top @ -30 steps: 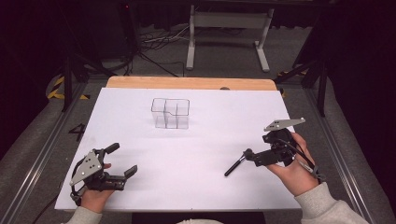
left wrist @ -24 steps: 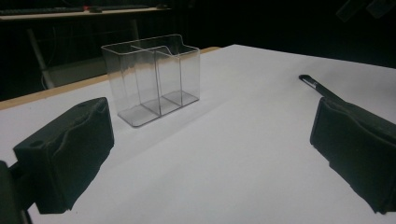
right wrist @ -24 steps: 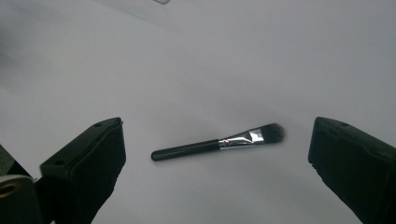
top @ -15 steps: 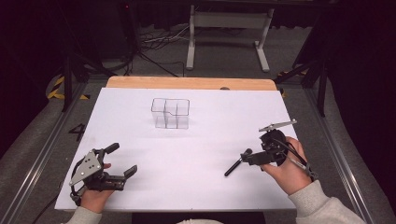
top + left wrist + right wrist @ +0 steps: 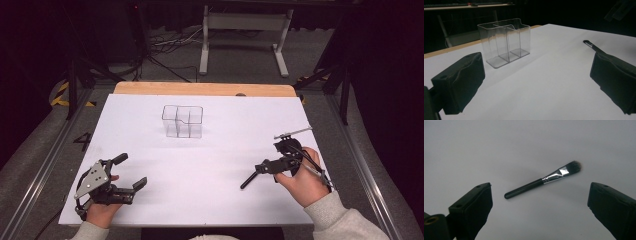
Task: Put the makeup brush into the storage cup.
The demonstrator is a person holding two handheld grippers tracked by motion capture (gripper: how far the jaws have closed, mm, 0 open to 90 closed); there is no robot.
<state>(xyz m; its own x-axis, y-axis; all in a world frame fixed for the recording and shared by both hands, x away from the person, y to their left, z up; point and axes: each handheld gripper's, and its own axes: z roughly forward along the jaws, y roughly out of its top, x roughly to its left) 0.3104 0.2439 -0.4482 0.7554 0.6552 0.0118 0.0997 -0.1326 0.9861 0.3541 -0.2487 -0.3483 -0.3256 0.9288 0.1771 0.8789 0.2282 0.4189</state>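
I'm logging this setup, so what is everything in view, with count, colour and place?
Brush: one, black handle, silver collar, dark bristles; lying flat on the sheet, under the right tongs.
Organiser: one, clear plastic with compartments, empty; upright at the far middle of the sheet.
Sheet: one, white; covering the table.
Table: one, wooden edge showing at the far side.
Left tongs: black, open, resting near left.
Right tongs: black, open above the brush.
Hands: two, one on each tongs.

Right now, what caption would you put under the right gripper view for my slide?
Open right gripper hovering over a makeup brush lying on the white table.
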